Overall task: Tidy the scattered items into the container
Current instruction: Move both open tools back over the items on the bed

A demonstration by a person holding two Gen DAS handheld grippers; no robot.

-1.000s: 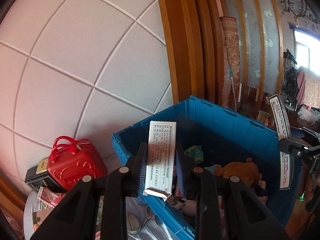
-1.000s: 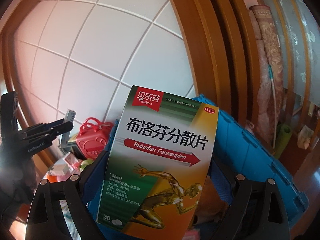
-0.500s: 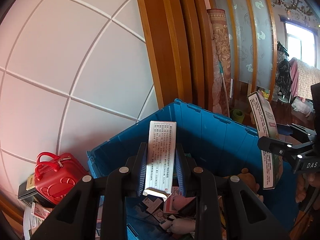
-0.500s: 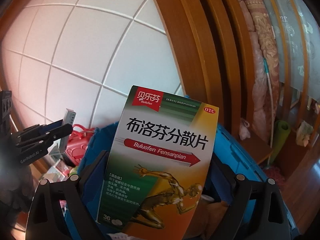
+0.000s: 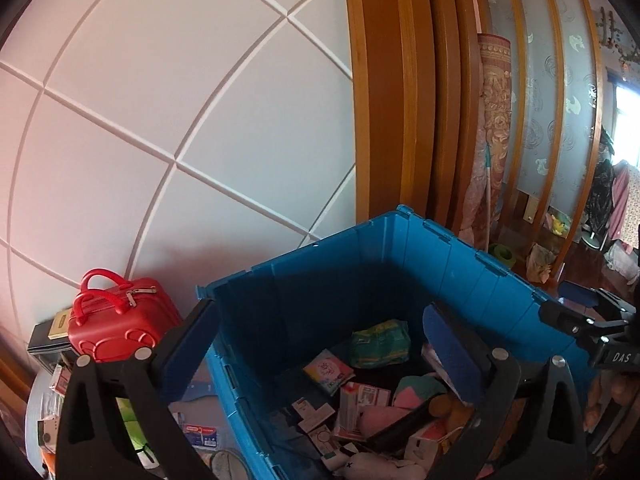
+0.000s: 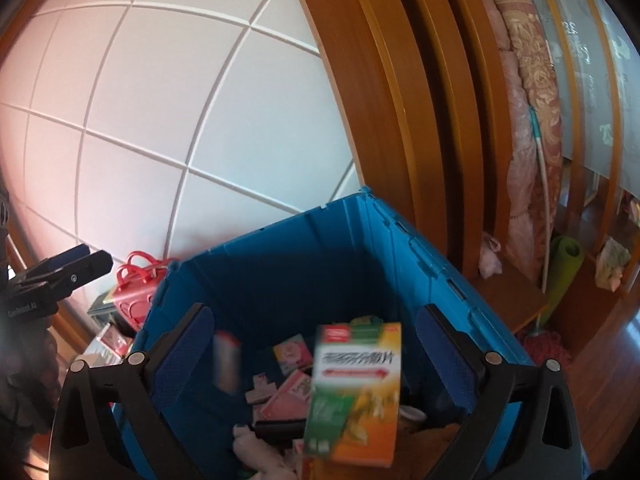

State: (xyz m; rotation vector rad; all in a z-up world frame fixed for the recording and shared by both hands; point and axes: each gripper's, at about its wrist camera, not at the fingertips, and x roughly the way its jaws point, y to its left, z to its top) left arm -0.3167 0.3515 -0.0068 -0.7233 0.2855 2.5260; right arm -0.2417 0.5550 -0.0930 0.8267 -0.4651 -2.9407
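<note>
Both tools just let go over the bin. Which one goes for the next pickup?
Left, probably. The left tool is open beside the blue bin, with loose packets and the red case right under it. Right tool sees only bin.

i'm in a lived-in home, in a room with a white panelled wall (image 5: 168,120) and thick wooden door frames (image 5: 392,92) beside frosted glass panels (image 5: 540,92). a rolled-up patterned rug (image 6: 528,128) leans in the corner with a green mat roll (image 6: 564,268) and a mop (image 6: 540,344) on the wooden floor (image 6: 624,364). clothes (image 5: 616,204) hang by a bright window, and a small red suitcase (image 5: 116,320) sits by the wall.
</note>
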